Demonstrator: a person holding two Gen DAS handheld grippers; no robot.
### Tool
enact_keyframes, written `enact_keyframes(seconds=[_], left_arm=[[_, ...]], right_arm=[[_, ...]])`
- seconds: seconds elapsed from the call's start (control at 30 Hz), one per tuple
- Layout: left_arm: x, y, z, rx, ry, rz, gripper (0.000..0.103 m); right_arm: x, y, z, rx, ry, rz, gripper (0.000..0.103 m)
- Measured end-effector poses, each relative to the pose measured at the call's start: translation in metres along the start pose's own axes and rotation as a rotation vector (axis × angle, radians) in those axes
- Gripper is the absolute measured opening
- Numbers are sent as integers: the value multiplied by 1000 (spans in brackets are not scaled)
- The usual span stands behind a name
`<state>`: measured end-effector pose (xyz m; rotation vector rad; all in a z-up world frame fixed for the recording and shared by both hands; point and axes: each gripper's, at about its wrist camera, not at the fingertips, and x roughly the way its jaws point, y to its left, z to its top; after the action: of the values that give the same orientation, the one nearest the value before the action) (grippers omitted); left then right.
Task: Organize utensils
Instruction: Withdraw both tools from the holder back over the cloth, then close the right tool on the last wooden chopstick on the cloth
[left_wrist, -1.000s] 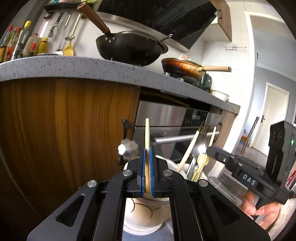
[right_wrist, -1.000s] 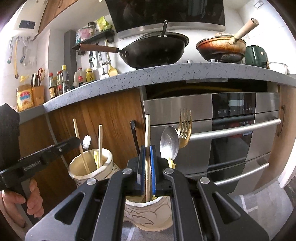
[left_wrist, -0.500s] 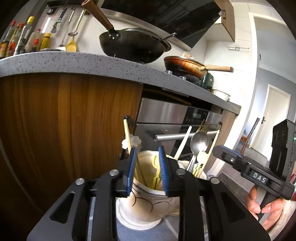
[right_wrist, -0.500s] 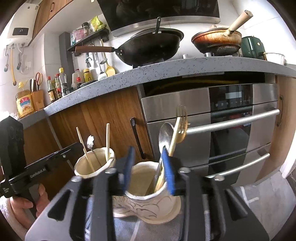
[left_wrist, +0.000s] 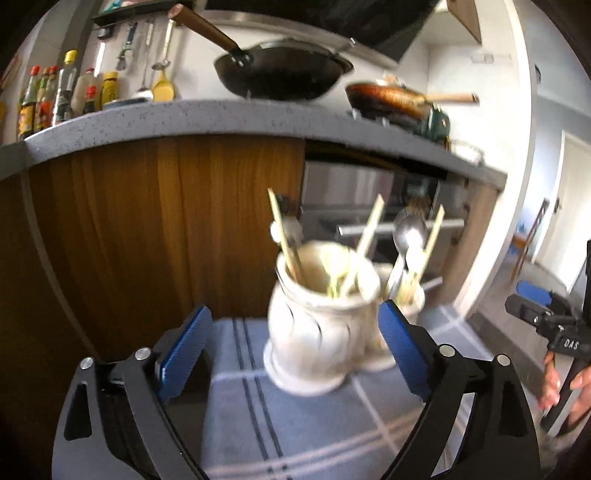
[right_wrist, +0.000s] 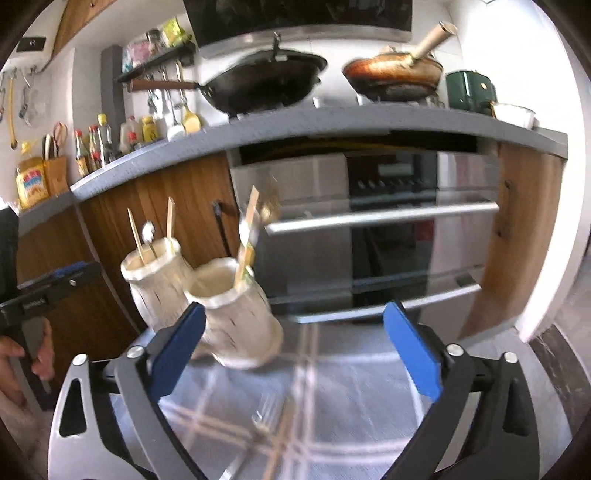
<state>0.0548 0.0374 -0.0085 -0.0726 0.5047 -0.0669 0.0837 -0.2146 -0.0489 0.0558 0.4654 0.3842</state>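
Observation:
Two cream ceramic utensil holders stand side by side on a blue-grey striped cloth (left_wrist: 295, 424). The left holder (left_wrist: 321, 332), also in the right wrist view (right_wrist: 159, 280), holds chopsticks (left_wrist: 282, 236) and a small spoon. The right holder (right_wrist: 236, 317) holds a chopstick (right_wrist: 248, 229), a fork and a metal spoon (left_wrist: 408, 232). A fork (right_wrist: 266, 410) and a chopstick lie blurred on the cloth. My left gripper (left_wrist: 291, 350) is wide open and empty before the left holder. My right gripper (right_wrist: 295, 350) is wide open and empty beside the right holder.
Behind the holders are a wooden cabinet door (left_wrist: 166, 229) and a steel oven with bar handles (right_wrist: 380, 218). A grey counter (right_wrist: 332, 122) above carries a black wok (right_wrist: 269, 81), a brown pan and bottles. Each hand-held gripper shows in the other's view (left_wrist: 554, 332).
Both grippers, shut on a chopstick one second ago, have opened wide and pulled back and up. The chopsticks now stand in the holders. Both views are motion-blurred.

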Motion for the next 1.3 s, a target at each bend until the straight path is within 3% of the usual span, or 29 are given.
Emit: enact_keyframes(seconds=[0.27,0.57,0.73,0.83,1.1,1.2,1.3], left_arm=[[8,-26,-46,32,151,-51,93],[26,-44,-80,54,228,-78,93],[30,-44,-86,43,247,-102,93],[30,-49,-90,73,249,-105,93],[33,-51,-93,83,257,-121,93],[32,-51,-92,81,255,-123,93],[32,-50,-93,86,255,-118,93]], right_arm=[[17,1,-51,-57,216,-38,97],[28,13,-82,-64,343,-29,92],[38,23,-92,-71,437,-9,51],[46,28,-97,-52,500,8,33],[54,55,-99,-134,558,-15,20],[55,57,-100,-134,554,-15,8],[54,58,-101,-124,538,-9,7]])
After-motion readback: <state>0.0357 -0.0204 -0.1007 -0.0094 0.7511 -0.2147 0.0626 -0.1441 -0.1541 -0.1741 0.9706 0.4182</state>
